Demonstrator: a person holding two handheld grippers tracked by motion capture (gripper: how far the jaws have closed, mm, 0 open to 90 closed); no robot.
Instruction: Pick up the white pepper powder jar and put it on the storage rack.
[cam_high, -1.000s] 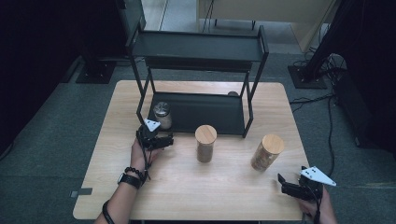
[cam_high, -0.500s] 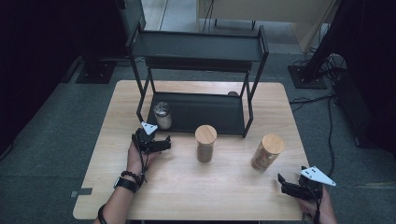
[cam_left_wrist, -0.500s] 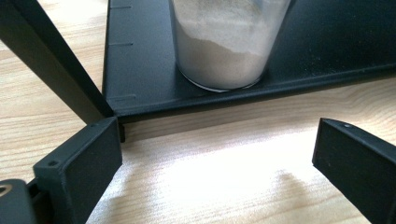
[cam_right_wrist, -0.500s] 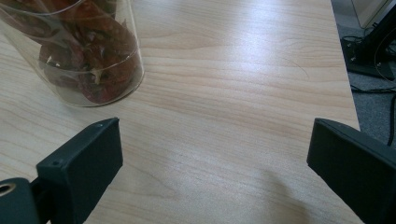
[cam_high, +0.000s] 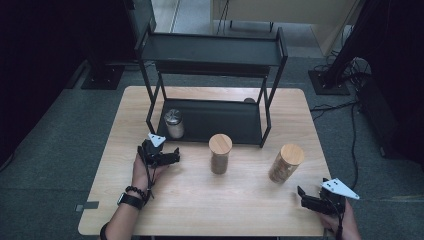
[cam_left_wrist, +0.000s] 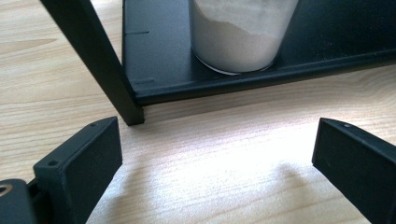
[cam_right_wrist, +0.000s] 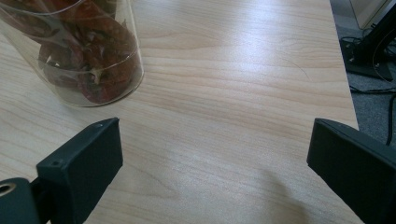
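A glass jar of white powder (cam_high: 174, 124) with a metal lid stands at the left end of the black rack's lower shelf (cam_high: 220, 120). My left gripper (cam_high: 172, 156) sits on the table just in front of it. Its jaws have just been opening and stand open with nothing between them. In the left gripper view, that jar (cam_left_wrist: 238, 35) rests on the shelf (cam_left_wrist: 154, 70) beyond the left gripper (cam_left_wrist: 217, 140). My right gripper (cam_high: 301, 195) is open at the table's front right. In its own view the right gripper (cam_right_wrist: 215, 140) has only bare wood between its jaws.
Two wooden-lidded jars stand on the table: one in the middle (cam_high: 220, 153) and one to the right (cam_high: 285, 163). The right jar (cam_right_wrist: 79, 51) holds dried red pieces. The rack's leg (cam_left_wrist: 93, 60) stands close to the left jaw. A top shelf (cam_high: 210, 50) spans the rack.
My left gripper has drawn back a little from the powder jar, toward the table's near side. The right gripper has stayed still.
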